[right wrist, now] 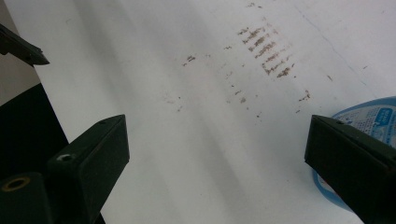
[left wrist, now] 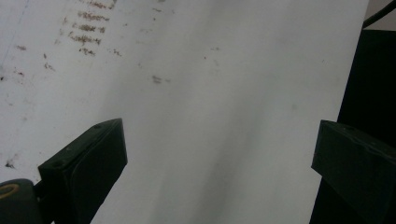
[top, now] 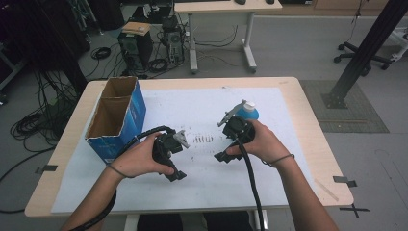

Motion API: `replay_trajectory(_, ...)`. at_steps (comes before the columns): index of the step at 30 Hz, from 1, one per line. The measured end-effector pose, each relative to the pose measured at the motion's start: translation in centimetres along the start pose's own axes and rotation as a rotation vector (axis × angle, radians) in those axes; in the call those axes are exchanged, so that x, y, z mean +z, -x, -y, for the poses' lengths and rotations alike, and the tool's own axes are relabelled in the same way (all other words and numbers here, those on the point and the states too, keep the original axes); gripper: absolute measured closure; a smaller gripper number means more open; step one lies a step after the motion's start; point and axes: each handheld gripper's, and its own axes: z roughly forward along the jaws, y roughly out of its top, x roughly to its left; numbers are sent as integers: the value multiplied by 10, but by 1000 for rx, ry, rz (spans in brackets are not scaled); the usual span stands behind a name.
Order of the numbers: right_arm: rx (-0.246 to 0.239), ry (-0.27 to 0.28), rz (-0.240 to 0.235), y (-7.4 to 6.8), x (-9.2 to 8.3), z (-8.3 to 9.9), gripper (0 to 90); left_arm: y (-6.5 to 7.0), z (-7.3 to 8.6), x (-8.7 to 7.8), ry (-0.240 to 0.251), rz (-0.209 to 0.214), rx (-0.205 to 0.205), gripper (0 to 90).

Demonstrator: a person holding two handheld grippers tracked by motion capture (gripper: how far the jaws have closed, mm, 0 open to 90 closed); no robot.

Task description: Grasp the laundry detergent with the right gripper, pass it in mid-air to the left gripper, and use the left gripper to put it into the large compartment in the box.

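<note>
Both claws released, empty: left claw (top: pixel 176 176); right claw (top: pixel 222 156); blue bottle (top: pixel 248 113) half hidden behind.

A grey floor (top: pixel 298 53) surrounds the wooden table (top: pixel 308 125). At twelve o'clock stands a desk (top: pixel 221 6); at eleven, computer towers (top: pixel 134 45) amid tangled cables (top: pixel 38 120). At two o'clock, a black post (top: pixel 368 45) and chair base (top: pixel 363 60).

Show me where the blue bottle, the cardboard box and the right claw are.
blue bottle (top: pixel 250 113), high view, its blue body under the white cap.
cardboard box (top: pixel 136 109), high view, its blue side wall.
right claw (right wrist: pixel 215 154), right gripper view, midway between its tips.
</note>
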Motion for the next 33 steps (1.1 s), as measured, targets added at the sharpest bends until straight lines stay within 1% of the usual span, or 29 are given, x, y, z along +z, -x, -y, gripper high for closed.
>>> replay_trajectory(1,-2,1,0,0,1,0,65,0,0,0,4,-2,-6,35)
replay_trajectory(8,-3,5,-4,0,-1,-1,65,1,0,-1,10,-1,-6,34)
replay_trajectory(11,4,11,-4,-2,-3,2,65,2,1,1,5,2,-2,35)
replay_trajectory(13,6,13,-5,-3,-3,4,65,2,1,1,6,2,-6,35)
replay_trajectory(14,16,16,-5,-6,-5,12,65,2,1,1,6,2,-6,35)
replay_trajectory(17,16,16,-5,-6,-5,12,65,2,1,1,3,4,0,35)
replay_trajectory(18,17,18,-6,-9,-7,18,66,2,0,0,5,2,-1,35)
replay_trajectory(20,19,20,-3,-10,-7,20,66,3,-1,0,6,2,3,34)
replay_trajectory(21,25,26,3,-11,-11,27,66,3,-1,0,6,2,3,34)
replay_trajectory(24,28,27,7,-12,-14,32,65,4,-2,0,9,3,3,35)
replay_trajectory(27,30,28,6,-13,-16,36,66,6,-3,0,5,7,12,34)
replay_trajectory(28,33,24,9,-15,-19,46,66,6,-3,0,5,7,12,34)
replay_trajectory(30,33,24,9,-15,-19,46,65,6,-3,0,1,8,14,35)
replay_trajectory(32,40,21,12,-15,-20,54,65,8,-3,1,2,11,15,34)
replay_trajectory(33,40,21,12,-15,-20,54,65,8,-3,1,2,11,15,34)
